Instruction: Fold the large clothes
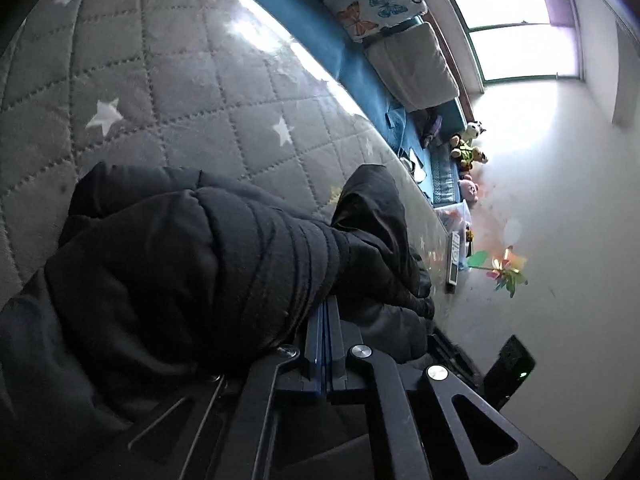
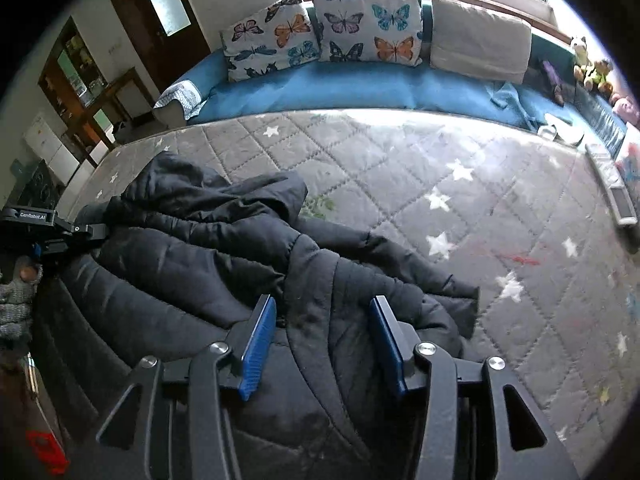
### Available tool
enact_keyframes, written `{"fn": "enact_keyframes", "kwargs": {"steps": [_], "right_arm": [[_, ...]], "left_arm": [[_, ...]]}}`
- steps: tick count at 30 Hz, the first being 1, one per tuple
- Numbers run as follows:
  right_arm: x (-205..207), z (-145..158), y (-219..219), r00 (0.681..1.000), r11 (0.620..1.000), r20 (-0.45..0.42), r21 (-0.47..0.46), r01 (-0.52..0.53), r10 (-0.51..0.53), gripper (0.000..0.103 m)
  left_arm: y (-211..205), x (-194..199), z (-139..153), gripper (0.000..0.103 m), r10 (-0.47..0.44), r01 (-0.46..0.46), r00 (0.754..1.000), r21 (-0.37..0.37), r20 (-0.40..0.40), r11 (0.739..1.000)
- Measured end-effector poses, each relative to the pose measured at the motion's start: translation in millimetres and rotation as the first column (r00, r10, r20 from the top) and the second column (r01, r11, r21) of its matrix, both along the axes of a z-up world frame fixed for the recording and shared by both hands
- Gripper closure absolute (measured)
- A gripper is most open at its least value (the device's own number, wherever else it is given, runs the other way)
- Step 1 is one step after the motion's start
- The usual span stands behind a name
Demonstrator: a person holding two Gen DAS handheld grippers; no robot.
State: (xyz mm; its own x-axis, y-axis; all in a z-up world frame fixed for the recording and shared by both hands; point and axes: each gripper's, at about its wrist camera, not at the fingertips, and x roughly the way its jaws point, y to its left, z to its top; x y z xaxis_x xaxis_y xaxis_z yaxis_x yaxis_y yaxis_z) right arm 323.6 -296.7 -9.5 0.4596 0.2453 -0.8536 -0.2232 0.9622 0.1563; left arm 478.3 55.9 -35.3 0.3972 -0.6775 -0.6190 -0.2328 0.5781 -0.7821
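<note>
Jacket, black, quilted: crumpled on star-patterned grey bed cover, near left. Right claw wide apart, straddling a near fold. Left claw pinched together on jacket fabric.

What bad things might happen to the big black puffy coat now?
1. The left tongs are shut on just a small fold of the black puffy quilted coat, so the heavy fabric might slip out when pulled.
2. The right tongs are open over a coat ridge; closing there might bunch several layers and spoil the fold.
3. The crumpled coat could drag the grey star-patterned quilted mat.
</note>
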Motion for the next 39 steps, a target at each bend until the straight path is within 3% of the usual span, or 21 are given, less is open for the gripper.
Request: {"fn": "enact_keyframes", "kwargs": {"steps": [3,6,13,17,21,27,31,36,38,39], "right_arm": [[-16,20,-1,0.999,1.0,0.032,-0.007,0.017,-0.017,0.049],[-37,40,11,0.998,0.999,0.041,-0.025,-0.038,0.039,0.049],[-99,55,50,0.985,0.98,0.046,-0.12,-0.158,0.164,0.049],[-123,46,54,0.984,0.975,0.036,-0.145,-0.169,0.176,0.049],[-129,33,51,0.989,0.975,0.025,-0.175,-0.139,0.146,0.049],[-121,-5,45,0.994,0.985,-0.002,-0.133,-0.108,0.109,0.047],[-124,14,32,0.993,0.991,0.002,-0.061,-0.119,0.12,0.047],[-139,57,-7,0.996,0.998,0.057,-0.021,-0.061,0.062,0.045],[-142,66,-21,0.998,0.999,0.05,-0.01,-0.033,0.034,0.037],[-144,68,-28,0.999,1.0,0.045,-0.005,-0.018,0.018,0.036]], "left_arm": [[-1,-12,18,0.1,-0.009,0.008,0.999,0.01,0.047,1.0],[11,-36,53,0.099,-0.006,0.004,0.994,0.014,0.11,1.0],[22,-120,112,0.099,-0.084,0.049,0.97,0.155,0.23,0.987],[21,-171,101,0.099,-0.117,0.072,0.968,0.203,0.223,0.977],[16,-198,62,0.099,-0.116,0.074,0.977,0.225,0.18,0.972],[23,-201,11,0.099,-0.091,0.074,0.986,0.126,0.136,0.989],[27,-205,16,0.099,-0.09,0.074,0.987,0.123,0.135,0.99],[44,-228,51,0.098,-0.07,0.028,0.968,0.175,0.24,0.984],[50,-232,59,0.093,-0.068,0.02,0.97,0.201,0.235,0.979],[50,-231,64,0.086,-0.069,0.018,0.971,0.219,0.229,0.976]]}}
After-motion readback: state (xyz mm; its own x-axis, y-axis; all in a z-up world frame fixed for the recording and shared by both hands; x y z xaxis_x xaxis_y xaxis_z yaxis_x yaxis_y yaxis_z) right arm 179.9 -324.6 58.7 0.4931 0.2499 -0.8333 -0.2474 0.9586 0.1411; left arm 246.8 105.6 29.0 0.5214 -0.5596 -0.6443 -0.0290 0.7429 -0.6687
